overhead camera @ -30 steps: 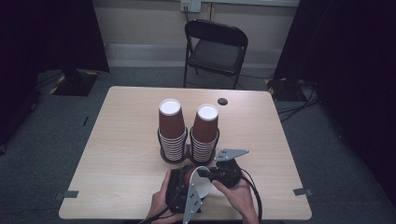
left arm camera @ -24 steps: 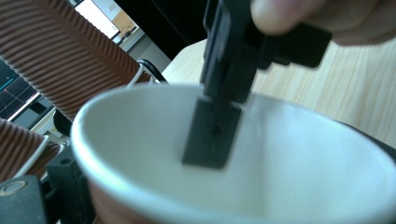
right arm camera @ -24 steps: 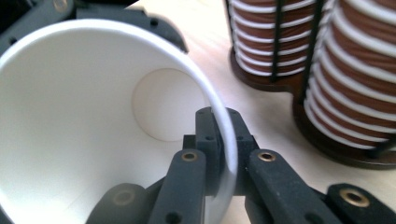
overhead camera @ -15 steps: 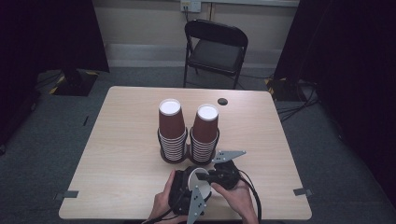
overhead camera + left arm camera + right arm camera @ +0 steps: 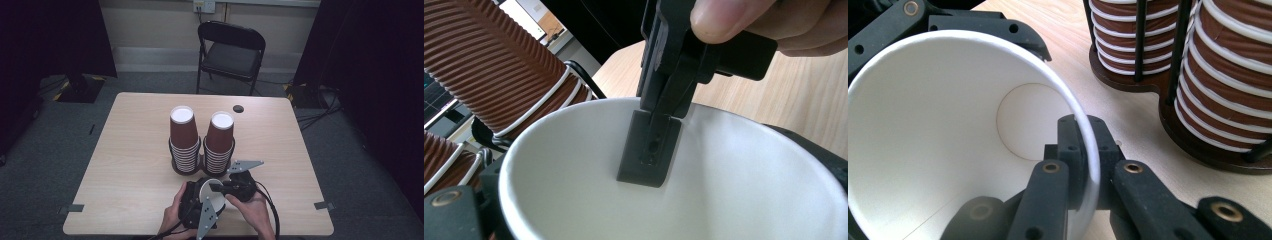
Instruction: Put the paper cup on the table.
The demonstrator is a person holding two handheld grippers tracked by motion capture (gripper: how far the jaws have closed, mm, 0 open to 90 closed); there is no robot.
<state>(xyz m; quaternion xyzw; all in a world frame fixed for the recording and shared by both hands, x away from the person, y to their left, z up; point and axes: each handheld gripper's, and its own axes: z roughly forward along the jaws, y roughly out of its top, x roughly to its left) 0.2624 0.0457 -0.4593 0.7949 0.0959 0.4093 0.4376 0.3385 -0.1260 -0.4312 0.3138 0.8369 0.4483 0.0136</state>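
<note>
cup (image 5: 734, 190): outer wall hidden behind its white inside, lower rim cut off by bottom edge | left gripper (image 5: 197, 207): jaws hidden around the cup, grip cannot be told | cup stacks (image 5: 1218, 65): tops cut off in right gripper view | small dark disc (image 5: 238, 108): too small to identify

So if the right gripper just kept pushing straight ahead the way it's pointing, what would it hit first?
Probably the cup's own bottom: the right gripper is clamped on the rim, one jaw inside, aimed into the cup. The left gripper lies beyond.
</note>
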